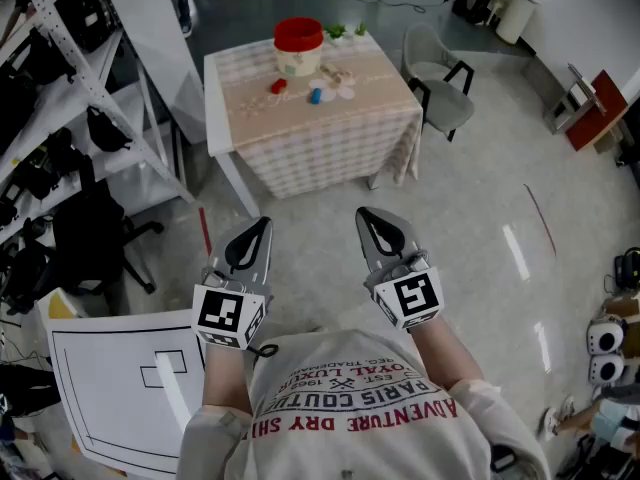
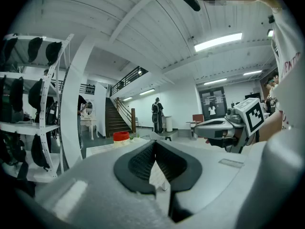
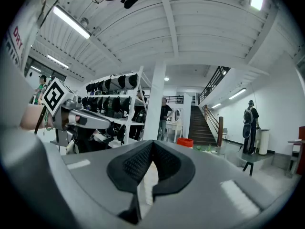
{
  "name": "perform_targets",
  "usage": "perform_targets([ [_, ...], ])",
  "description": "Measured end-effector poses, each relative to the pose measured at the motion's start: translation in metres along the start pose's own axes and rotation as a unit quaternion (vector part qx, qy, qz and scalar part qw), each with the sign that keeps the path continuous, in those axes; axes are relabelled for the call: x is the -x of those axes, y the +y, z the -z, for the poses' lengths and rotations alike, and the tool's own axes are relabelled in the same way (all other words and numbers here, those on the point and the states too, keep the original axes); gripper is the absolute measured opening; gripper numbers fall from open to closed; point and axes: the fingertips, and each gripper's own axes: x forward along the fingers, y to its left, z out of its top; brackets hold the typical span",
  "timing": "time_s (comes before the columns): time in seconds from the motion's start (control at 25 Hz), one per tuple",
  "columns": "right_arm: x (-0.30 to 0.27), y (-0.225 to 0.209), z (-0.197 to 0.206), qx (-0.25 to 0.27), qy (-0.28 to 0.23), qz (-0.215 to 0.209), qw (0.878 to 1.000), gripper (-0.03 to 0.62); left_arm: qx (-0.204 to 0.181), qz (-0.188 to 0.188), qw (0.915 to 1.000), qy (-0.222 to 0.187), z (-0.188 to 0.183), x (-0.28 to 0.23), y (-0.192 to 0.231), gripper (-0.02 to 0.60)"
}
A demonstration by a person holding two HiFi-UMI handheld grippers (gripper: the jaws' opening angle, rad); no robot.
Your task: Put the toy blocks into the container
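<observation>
Far ahead in the head view stands a small table [image 1: 330, 133] with a checked cloth. On it are a cream container with a red top [image 1: 298, 46], a red block [image 1: 278, 86] and a blue block [image 1: 315, 95]. Both grippers hover level over the floor, well short of the table. My left gripper [image 1: 252, 240] is shut with nothing in it, and my right gripper [image 1: 383, 233] is also shut and empty. The left gripper view looks past the closed left gripper [image 2: 155, 144] to the container [image 2: 121, 137]. The right gripper view shows the closed right gripper [image 3: 151, 147] and the container [image 3: 185, 142].
A grey chair [image 1: 440, 88] stands right of the table. A white shelving rack [image 1: 60, 88] and a black office chair [image 1: 100, 238] fill the left side. A white board [image 1: 120, 378] lies on the floor by my left. A person [image 2: 156, 113] stands far off near a staircase [image 2: 114, 120].
</observation>
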Motion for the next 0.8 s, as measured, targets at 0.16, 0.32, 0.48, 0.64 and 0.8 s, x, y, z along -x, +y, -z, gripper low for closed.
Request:
perform_targets([
  [0.16,-0.003,0.001,0.001,0.002,0.002,0.003,1.000,0.000,0.001,0.001,1.0000,-0.002,0.007,0.000,0.006,0.006],
  [0.32,-0.005,0.002,0.003,0.001,0.006,0.008,1.000,0.000,0.004,0.001,1.0000,0.000,0.009,0.000,0.011,0.006],
  [0.48,-0.008,0.005,0.006,-0.005,0.006,0.002,1.000,0.000,0.009,0.002,1.0000,0.003,0.014,0.000,0.013,0.006],
  [0.64,-0.014,0.010,0.007,-0.013,-0.006,0.002,1.000,0.002,0.016,0.004,0.9998,0.009,0.022,0.002,0.016,0.006],
  [0.8,-0.023,0.007,0.011,-0.016,-0.001,0.007,1.000,0.002,0.028,-0.004,0.9996,0.001,0.022,0.000,0.025,0.021],
])
